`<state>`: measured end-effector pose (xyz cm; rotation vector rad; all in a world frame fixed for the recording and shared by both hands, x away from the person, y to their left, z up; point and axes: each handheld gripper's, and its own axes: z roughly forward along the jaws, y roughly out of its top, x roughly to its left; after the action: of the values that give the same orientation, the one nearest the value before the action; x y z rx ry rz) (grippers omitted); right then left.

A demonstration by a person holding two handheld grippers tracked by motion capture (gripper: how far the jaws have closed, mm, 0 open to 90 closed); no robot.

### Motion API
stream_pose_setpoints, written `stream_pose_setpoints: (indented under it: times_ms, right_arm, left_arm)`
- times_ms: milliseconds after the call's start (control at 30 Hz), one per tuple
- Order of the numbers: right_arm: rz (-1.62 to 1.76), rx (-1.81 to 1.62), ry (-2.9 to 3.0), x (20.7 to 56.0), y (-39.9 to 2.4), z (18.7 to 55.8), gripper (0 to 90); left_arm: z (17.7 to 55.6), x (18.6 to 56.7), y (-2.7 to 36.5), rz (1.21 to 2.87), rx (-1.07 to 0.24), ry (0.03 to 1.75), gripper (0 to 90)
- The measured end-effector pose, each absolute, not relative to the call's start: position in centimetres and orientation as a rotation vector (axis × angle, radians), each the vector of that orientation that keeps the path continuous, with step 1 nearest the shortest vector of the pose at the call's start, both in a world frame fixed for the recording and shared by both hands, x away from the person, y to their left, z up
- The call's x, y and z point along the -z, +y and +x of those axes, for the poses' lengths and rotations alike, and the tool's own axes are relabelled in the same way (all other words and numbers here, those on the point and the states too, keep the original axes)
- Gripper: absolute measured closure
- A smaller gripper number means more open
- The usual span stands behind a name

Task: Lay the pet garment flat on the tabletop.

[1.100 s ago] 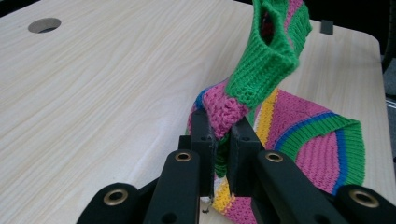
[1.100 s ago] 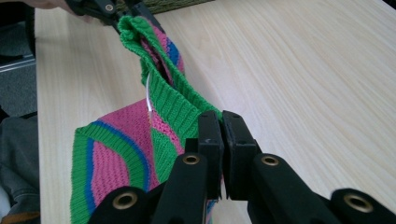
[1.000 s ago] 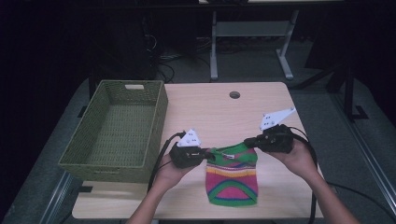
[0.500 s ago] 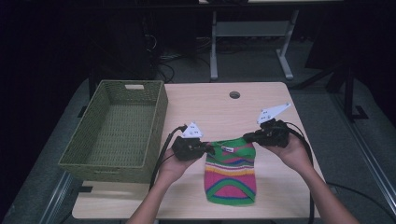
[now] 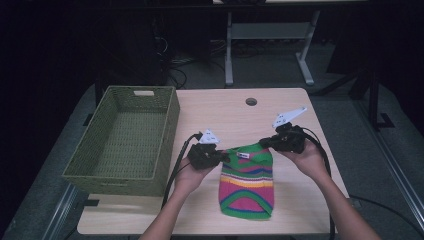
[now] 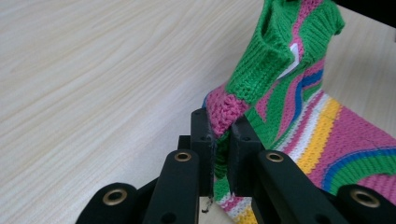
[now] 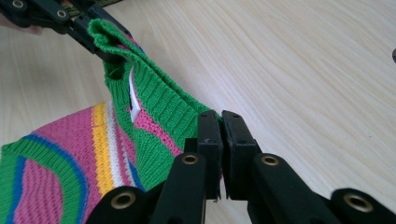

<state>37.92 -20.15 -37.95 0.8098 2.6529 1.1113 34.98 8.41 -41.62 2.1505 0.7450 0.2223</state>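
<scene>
Gripping: a striped knitted garment [image 5: 247,182] is held at its top edge by both grippers, one at each upper corner
Left gripper [image 5: 222,157]: jaws are clamped on a pink and green fold at the garment's upper left corner; in the left gripper view [image 6: 220,128] the knit is seen pinched between the two black jaws
Right gripper [image 5: 263,143]: jaws are pressed together on the green ribbed edge at the upper right corner, seen close in the right gripper view [image 7: 220,122]
Garment position: the top edge is lifted off the table [image 5: 220,112] and stretched between the grippers, while the lower part is laid flat on the wood near the front edge
White label [image 7: 134,100]: seen inside the green neck band
Green woven basket [image 5: 125,142]: placed on the left part of the table, apart from the garment
</scene>
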Motion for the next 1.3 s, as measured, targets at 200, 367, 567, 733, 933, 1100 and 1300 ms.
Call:
stream_pose_setpoints:
  times_ms: [200,367,567,733,933,1100,1300]
  right_arm:
    - [0.84,-1.102,2.645,38.8,-19.9,38.9,86.3]
    - [0.897,-1.107,2.637,39.4,-20.2,39.6,86.0]
    - [0.956,-1.076,2.555,40.3,-20.1,40.7,72.5]
    - [1.045,-1.125,2.504,40.8,-20.9,41.5,58.1]
    - [1.039,-1.12,2.573,41.2,-21.9,40.5,53.7]
    - [1.047,-1.112,2.61,41.6,-22.9,39.2,55.2]
    - [1.017,-1.1,2.676,41.9,-23.1,37.8,71.1]
  left_arm:
    - [35.8,42.1,8.4,2.125,-0.202,0.792,82.0]
    - [36.2,42.5,8.2,2.108,-0.204,0.817,82.0]
    - [37.1,43.0,8.0,2.071,-0.243,0.881,62.9]
    - [37.2,43.5,7.8,2.086,-0.226,0.911,50.5]
    - [36.8,43.6,7.2,2.097,-0.184,0.864,47.3]
    - [36.3,43.5,6.8,2.143,-0.155,0.813,54.1]
    - [35.8,43.7,6.2,2.21,-0.116,0.741,74.4]
